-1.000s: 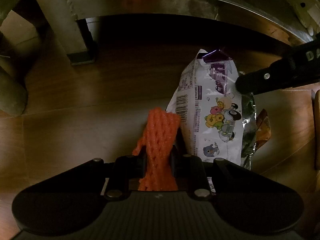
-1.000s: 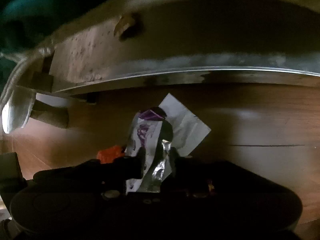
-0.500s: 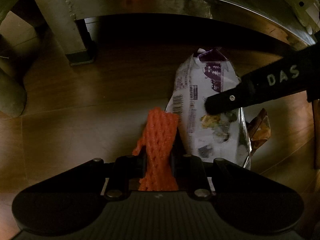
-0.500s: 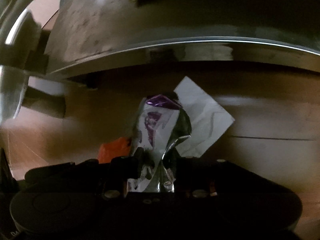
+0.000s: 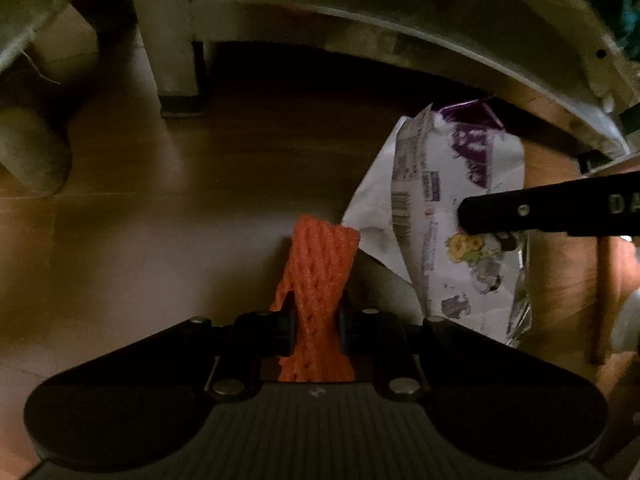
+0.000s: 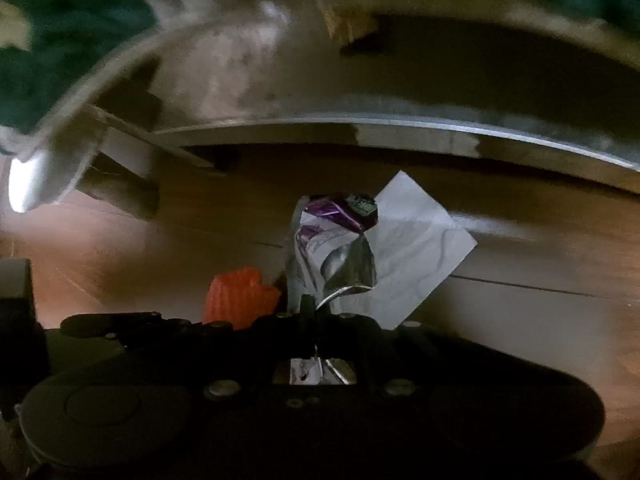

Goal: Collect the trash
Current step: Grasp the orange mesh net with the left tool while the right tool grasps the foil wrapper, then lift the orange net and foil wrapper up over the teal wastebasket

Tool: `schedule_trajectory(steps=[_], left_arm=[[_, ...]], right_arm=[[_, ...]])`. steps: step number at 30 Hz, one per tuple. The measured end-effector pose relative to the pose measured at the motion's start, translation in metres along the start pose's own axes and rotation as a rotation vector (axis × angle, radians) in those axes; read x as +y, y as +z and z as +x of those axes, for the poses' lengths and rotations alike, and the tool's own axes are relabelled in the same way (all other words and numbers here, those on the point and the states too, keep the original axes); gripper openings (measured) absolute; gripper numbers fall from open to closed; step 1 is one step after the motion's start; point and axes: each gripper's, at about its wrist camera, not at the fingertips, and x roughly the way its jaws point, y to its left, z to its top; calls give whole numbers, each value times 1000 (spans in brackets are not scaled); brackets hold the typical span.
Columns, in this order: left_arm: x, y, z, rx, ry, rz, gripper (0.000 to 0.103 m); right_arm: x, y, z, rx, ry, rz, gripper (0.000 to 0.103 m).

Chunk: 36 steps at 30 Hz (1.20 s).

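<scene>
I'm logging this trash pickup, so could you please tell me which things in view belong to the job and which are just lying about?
Job:
- orange foam net, clamped in left gripper
- snack bag, pinched in right gripper
- white paper sheet on floor

Lying about:
- wooden furniture leg
- green cloth

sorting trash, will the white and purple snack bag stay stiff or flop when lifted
Probably floppy: the snack bag already creases above the right hand-held gripper pinching it. Likely light, since it looks flat and empty. Its foil lining may be slippery.

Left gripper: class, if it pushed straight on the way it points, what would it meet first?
Probably the bare wooden floor beyond the orange foam net that the left gripper clamps; depth is uncertain.
</scene>
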Motion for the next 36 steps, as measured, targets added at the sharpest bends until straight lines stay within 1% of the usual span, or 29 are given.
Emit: schedule_trajectory(steps=[4,8,13,14,22,27,32,36], left_arm=[[-8,3,-32,-25,-12,5,18],[-19,13,-80,-77,-21,28,18],[-40,26,-151,-169,-29,68,18],[-47,20,-163,-186,-28,74,18],[-90,31,-290,-364,-15,142,18],[-127,25,-361,-458,-3,171,18],[-155,14,-421,-528,7,172,18],[-180,12,-470,-593,6,173,18]], right_arm=[[10,-4,-41,-42,3,-36,1],[19,-10,-93,-91,-1,-55,1],[34,-19,-166,-177,-3,-84,1],[36,-21,-178,-193,-4,-90,1],[59,-43,-302,-356,28,-118,1],[79,-55,-366,-444,49,-168,1],[92,-68,-431,-530,48,-222,1],[99,-69,-479,-603,42,-256,1]])
